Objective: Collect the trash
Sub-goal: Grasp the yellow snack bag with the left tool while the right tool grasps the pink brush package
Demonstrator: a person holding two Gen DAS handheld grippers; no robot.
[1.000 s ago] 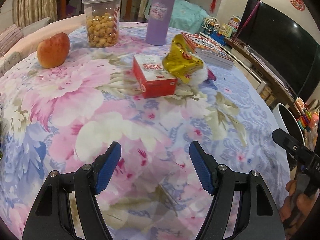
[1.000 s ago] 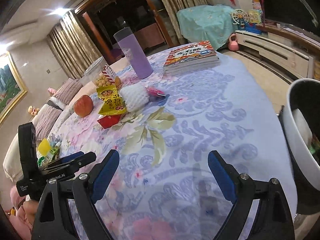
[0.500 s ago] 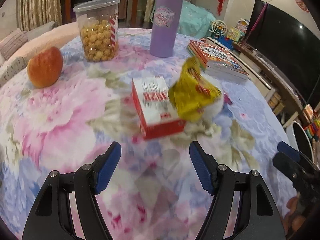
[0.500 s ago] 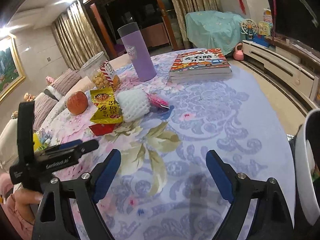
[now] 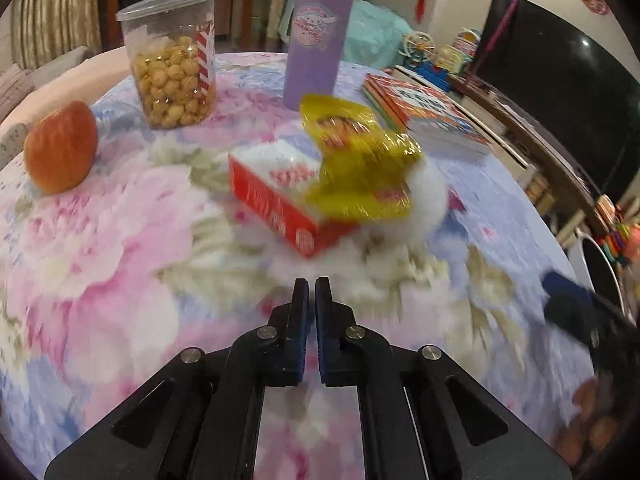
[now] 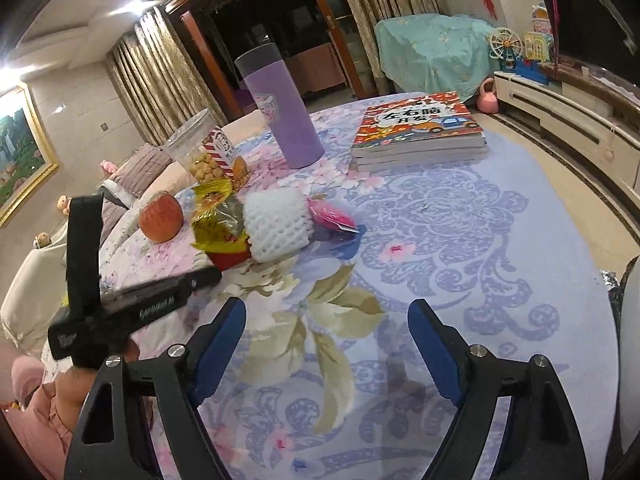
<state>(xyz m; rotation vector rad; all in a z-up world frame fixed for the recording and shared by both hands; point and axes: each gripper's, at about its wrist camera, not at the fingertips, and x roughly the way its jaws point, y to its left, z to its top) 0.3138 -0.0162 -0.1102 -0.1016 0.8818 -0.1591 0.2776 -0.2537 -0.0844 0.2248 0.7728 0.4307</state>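
Note:
A red and white carton lies mid-table with a crumpled yellow wrapper leaning on it and a white foam fruit net behind. My left gripper is shut and empty, just short of the carton. In the right wrist view the yellow wrapper, the foam net and a pink wrapper lie together. My right gripper is open and empty over the tablecloth, well short of them. The left gripper shows there from the side.
An apple, a snack jar, a purple tumbler and a stack of books stand on the floral tablecloth. A white bin stands past the table's right edge.
My left gripper has closed from wide open to shut and moved closer to the carton. My right gripper has stayed open and moved forward over the table, away from the bin.

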